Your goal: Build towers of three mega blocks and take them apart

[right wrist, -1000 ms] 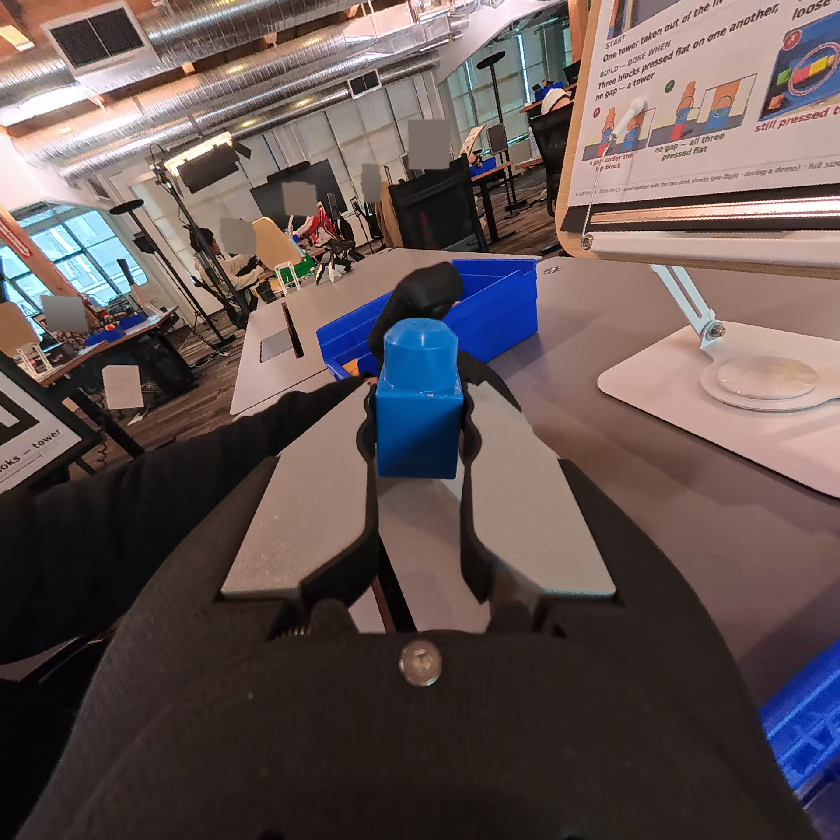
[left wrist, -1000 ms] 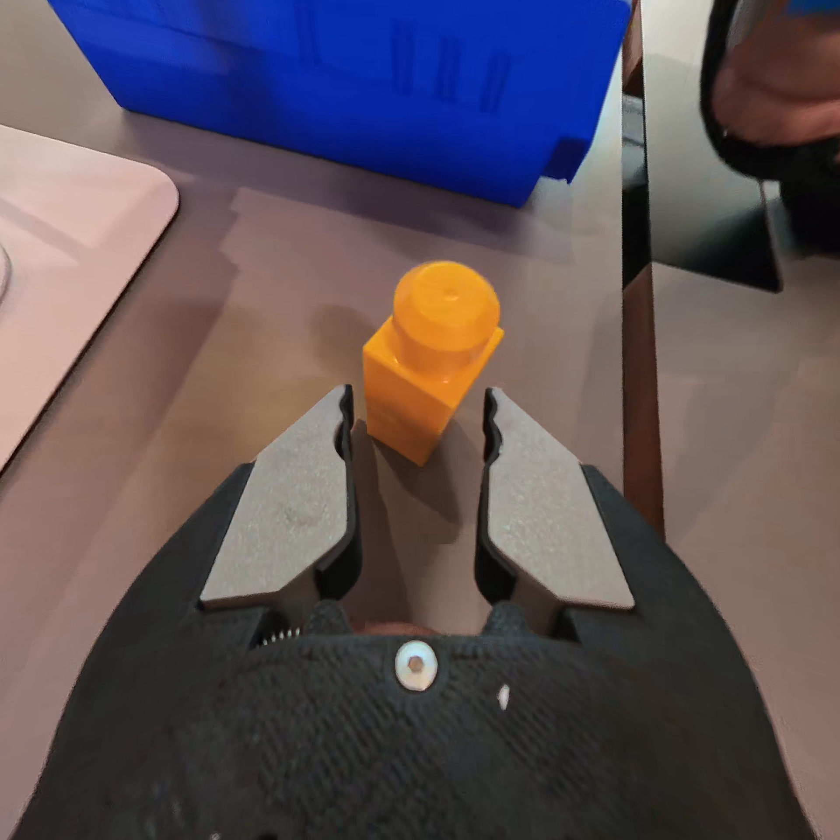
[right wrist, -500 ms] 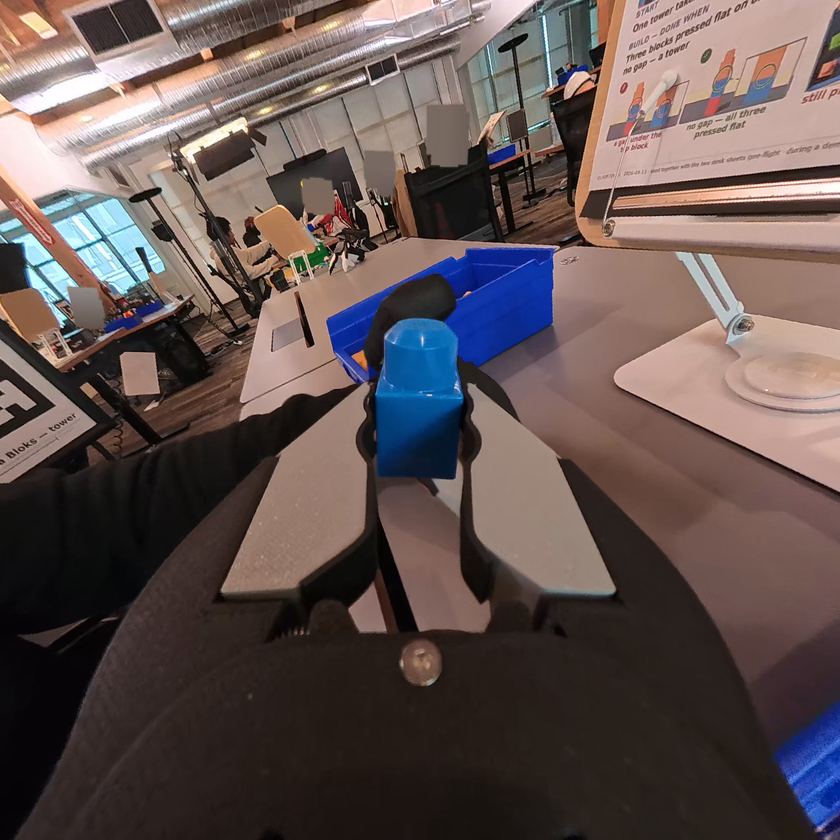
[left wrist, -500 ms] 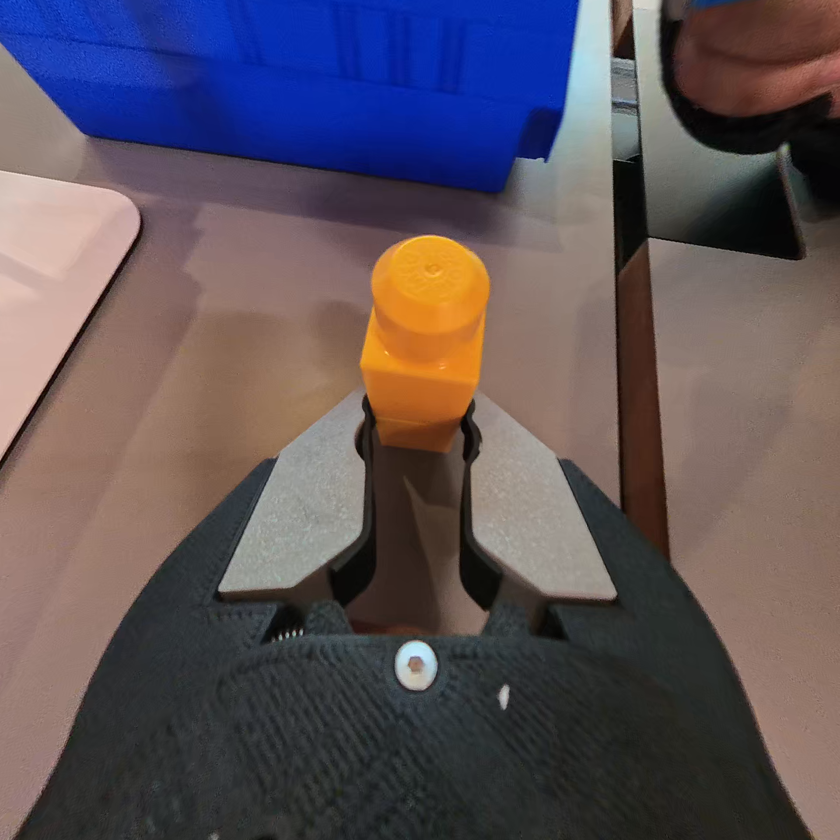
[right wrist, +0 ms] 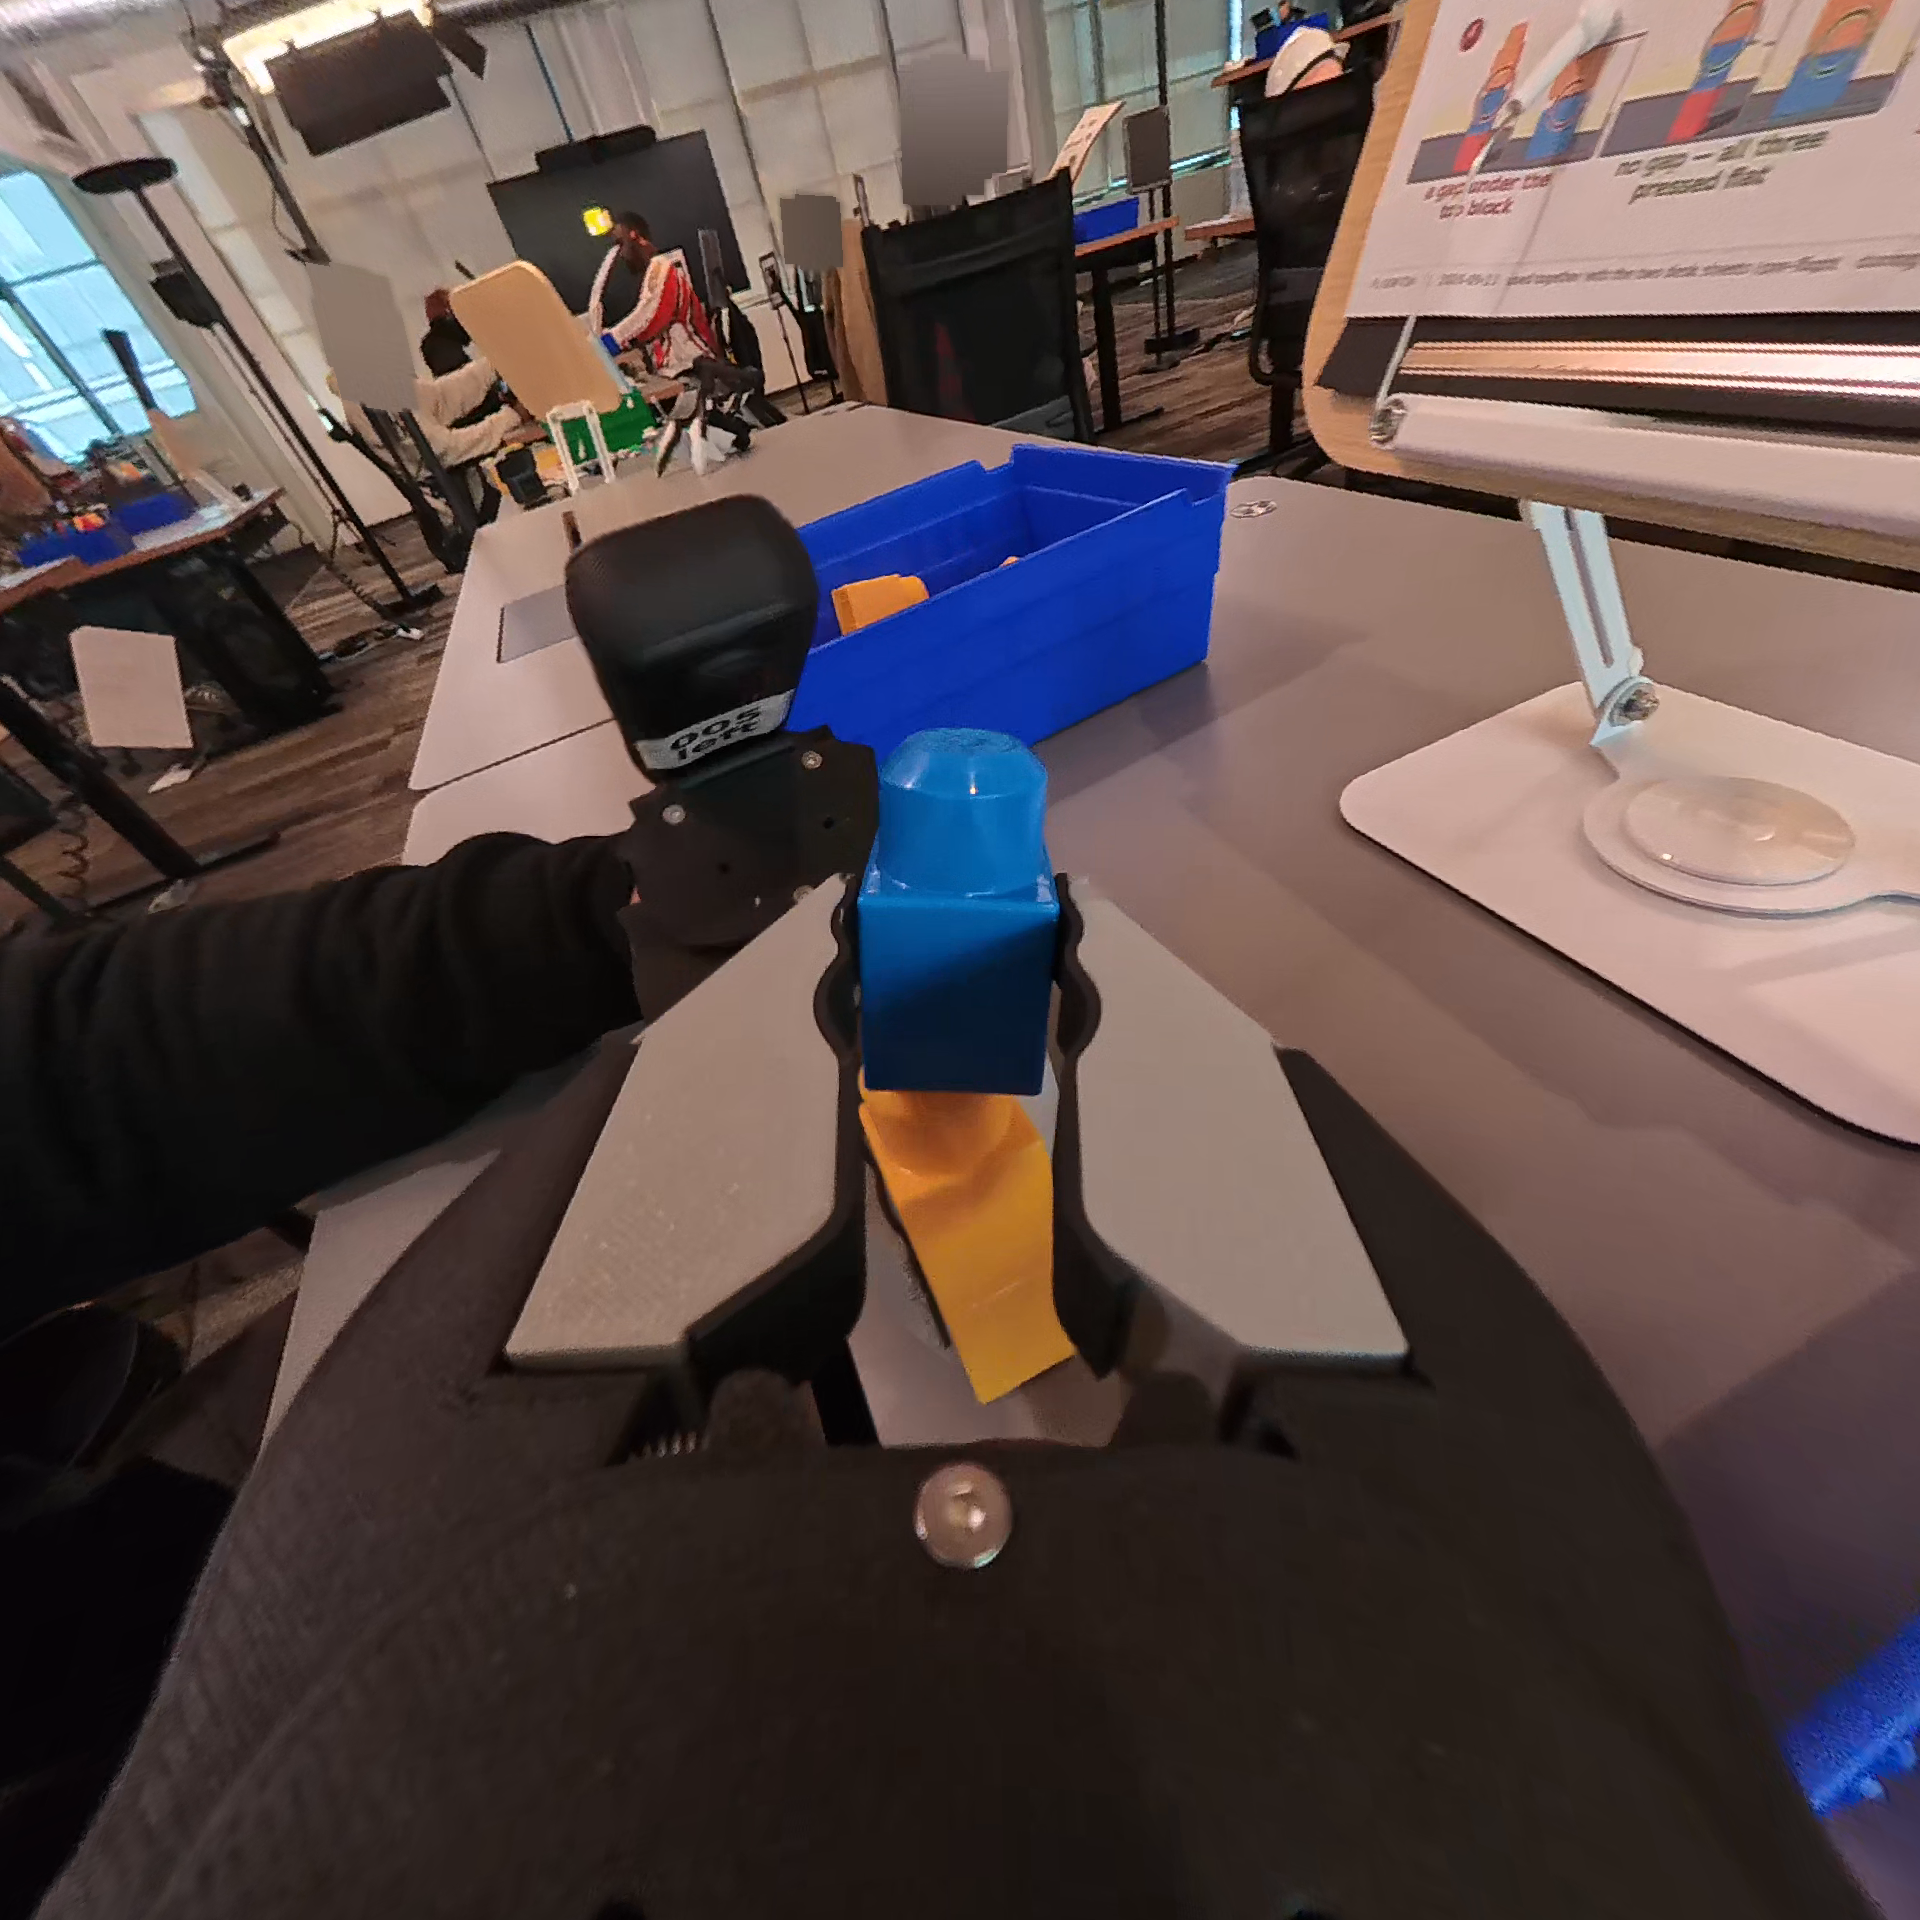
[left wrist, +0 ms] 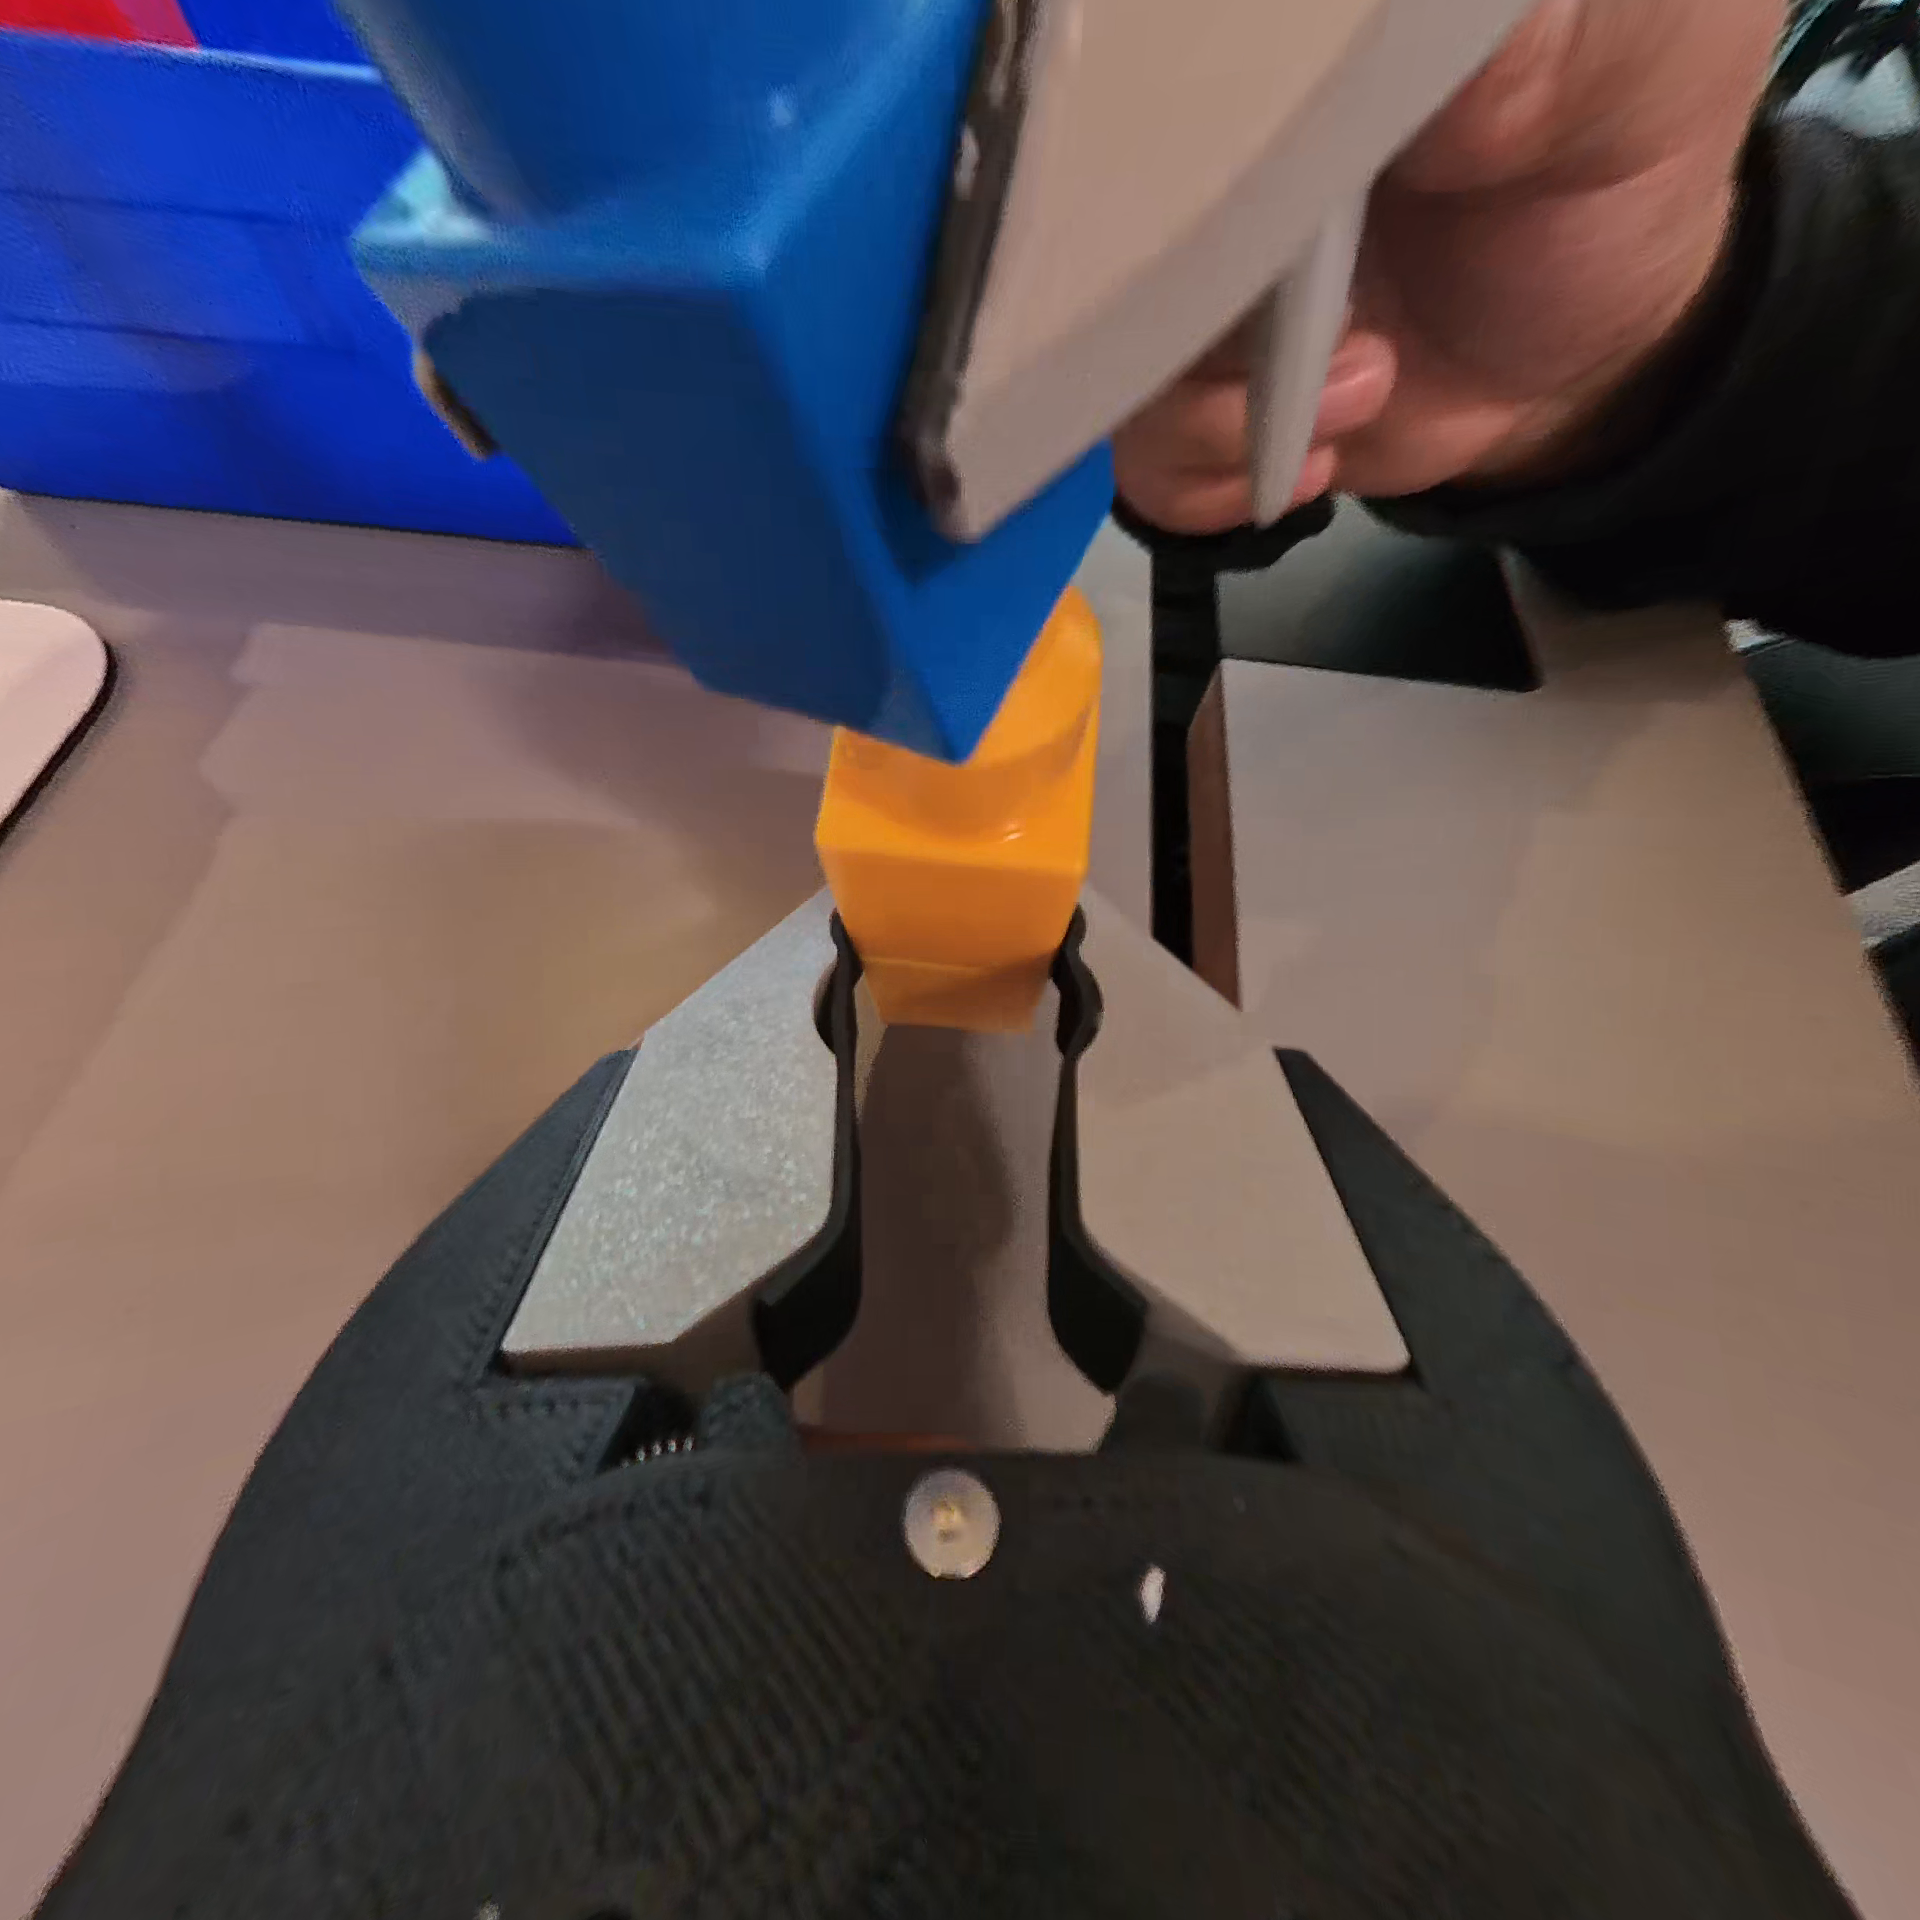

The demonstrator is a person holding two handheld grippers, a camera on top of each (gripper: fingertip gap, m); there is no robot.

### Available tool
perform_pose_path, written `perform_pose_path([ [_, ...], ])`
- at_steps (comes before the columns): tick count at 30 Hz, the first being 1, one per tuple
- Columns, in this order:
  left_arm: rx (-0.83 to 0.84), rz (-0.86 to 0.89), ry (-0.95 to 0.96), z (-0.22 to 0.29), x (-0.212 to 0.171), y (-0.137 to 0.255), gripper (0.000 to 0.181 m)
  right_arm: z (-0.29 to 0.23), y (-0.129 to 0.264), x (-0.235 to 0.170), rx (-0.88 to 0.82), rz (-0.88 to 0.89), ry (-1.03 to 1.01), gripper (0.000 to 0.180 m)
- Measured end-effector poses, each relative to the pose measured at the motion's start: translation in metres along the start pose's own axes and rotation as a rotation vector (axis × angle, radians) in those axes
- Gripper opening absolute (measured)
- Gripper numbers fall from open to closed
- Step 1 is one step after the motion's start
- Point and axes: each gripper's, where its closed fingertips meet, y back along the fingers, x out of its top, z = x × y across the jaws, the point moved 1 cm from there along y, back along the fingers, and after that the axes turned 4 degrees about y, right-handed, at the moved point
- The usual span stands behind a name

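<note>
The left gripper [left wrist: 956,966] is clenched on the base of the orange block [left wrist: 961,883], which stands on the table [left wrist: 416,935]. The right gripper [right wrist: 956,977] is clamped on the blue block [right wrist: 951,987], directly above the orange block and partly over its stud. Step in hand: joining the second block. Next move, as judged: square the tilted blue block and press down until no gap remains; the blue bin [right wrist: 1039,613] sits behind the orange block

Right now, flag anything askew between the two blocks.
The blue plastic block in the right tool sits tilted over the orange plastic block's round stud, one corner dipping lower. Not yet pressed flat; the left tool grips the orange block's base.
</note>
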Motion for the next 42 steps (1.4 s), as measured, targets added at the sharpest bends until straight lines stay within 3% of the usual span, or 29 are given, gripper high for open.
perform_pose_path([
  [15, -0.193, 0.027, 0.098, 0.029, 0.011, 0.012, 0.034, -0.025, 0.007, -0.005, 0.245, -0.087, -0.006, 0.034],
  [18, -0.155, 0.000, 0.123, 0.027, 0.009, 0.008, 0.034, -0.022, 0.009, -0.010, 0.228, -0.135, 0.023, 0.034],
  [24, 0.113, -0.058, 0.114, 0.001, 0.009, 0.007, 0.034, -0.005, 0.008, -0.011, 0.040, -0.163, 0.110, 0.033],
  [32, -0.330, 0.041, 0.161, 0.058, 0.022, 0.020, 0.034, -0.042, 0.020, -0.002, 0.345, -0.124, 0.017, 0.033],
  [42, -0.147, 0.003, 0.177, 0.035, 0.015, 0.011, 0.033, -0.026, 0.016, -0.011, 0.236, -0.170, 0.025, 0.033],
])
